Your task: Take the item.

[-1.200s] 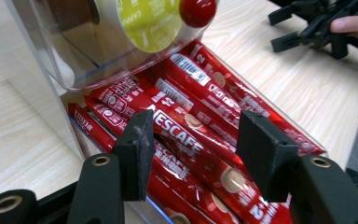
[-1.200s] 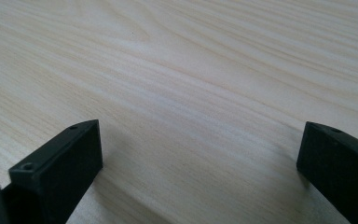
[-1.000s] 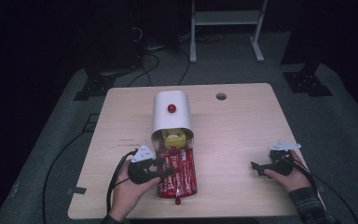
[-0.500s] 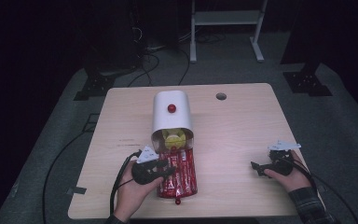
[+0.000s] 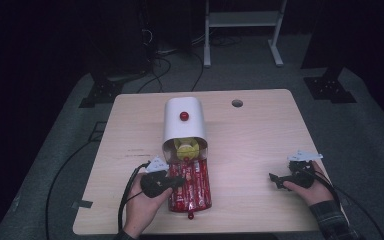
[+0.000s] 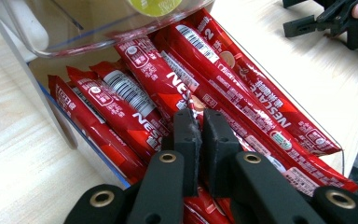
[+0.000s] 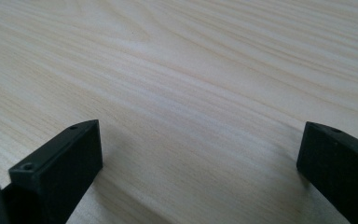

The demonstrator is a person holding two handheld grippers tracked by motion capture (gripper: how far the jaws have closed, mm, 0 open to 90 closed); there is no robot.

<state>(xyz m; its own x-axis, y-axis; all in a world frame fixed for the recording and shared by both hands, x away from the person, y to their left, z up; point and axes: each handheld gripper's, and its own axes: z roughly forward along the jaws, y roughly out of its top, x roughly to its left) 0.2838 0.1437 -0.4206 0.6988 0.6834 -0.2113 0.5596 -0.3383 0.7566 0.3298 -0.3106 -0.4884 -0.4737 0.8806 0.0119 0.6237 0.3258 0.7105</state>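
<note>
The left gripper (image 6: 200, 128) has just been closing; its jaws now pinch a red coffee stick (image 6: 193, 105) (one of many) in the clear drawer (image 5: 190, 186), pulled out of the white dispenser (image 5: 183, 120) at mid-table. Well to the right, the right gripper (image 5: 276, 179) rests open on the table (image 7: 205, 60).

Black hand-held gripper (image 6: 200, 135), brass-ringed pivot screws, trailing black cable, plaid sleeve (image 5: 332, 220)
</note>
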